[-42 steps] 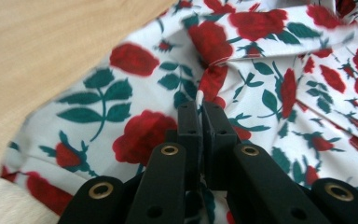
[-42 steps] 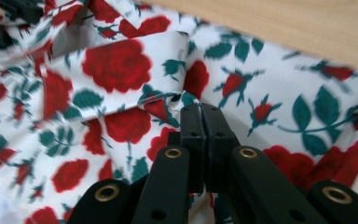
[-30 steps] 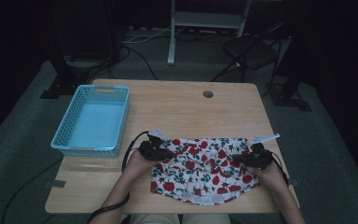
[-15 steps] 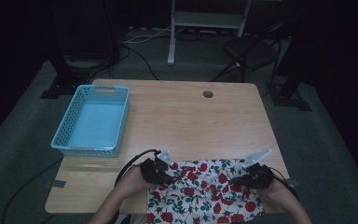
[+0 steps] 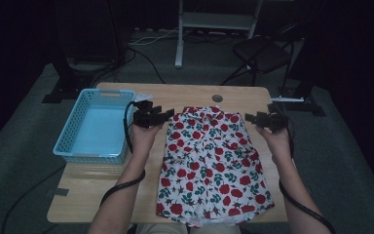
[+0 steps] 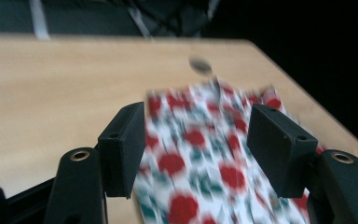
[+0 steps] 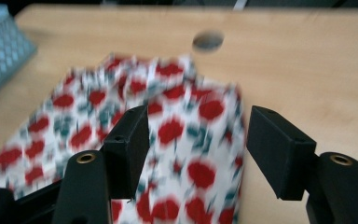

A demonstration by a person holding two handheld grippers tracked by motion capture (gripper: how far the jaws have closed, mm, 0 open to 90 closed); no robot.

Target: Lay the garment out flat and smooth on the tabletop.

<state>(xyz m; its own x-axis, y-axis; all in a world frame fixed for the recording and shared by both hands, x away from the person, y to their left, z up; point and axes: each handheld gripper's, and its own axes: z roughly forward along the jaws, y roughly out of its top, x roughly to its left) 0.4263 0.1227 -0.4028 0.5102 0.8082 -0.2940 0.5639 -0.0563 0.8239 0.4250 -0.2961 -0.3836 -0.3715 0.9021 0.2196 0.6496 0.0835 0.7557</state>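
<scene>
- Far left, high view: I see a light blue basket (image 5: pixel 97 127) standing on the left part of the wooden counter (image 5: pixel 92 192), its long side running away from the person.
- Left claw (image 5: pixel 161 116): I see it just right of the basket, held above the counter at the garment's upper left corner. In the left gripper view its jaws stand apart, released, with the printed cloth lying between and below them; I cannot tell whether a jaw tip touches the fabric.
- Centre: a floral garment (image 5: pixel 209 161), white with red flowers and green leaves, lies spread flat on the counter. Its collar end points to the far edge, and its hem reaches the near edge, by the person.
- Beyond the collar, I see a small round hole (image 5: pixel 217 98) in the counter top.
- Right claw (image 5: pixel 252 117): I see it at the garment's upper right corner, well apart from the left one. In the right gripper view its jaws are also spread and released, with the garment's edge (image 7: pixel 186 140) below and between them. That view is blurred.
</scene>
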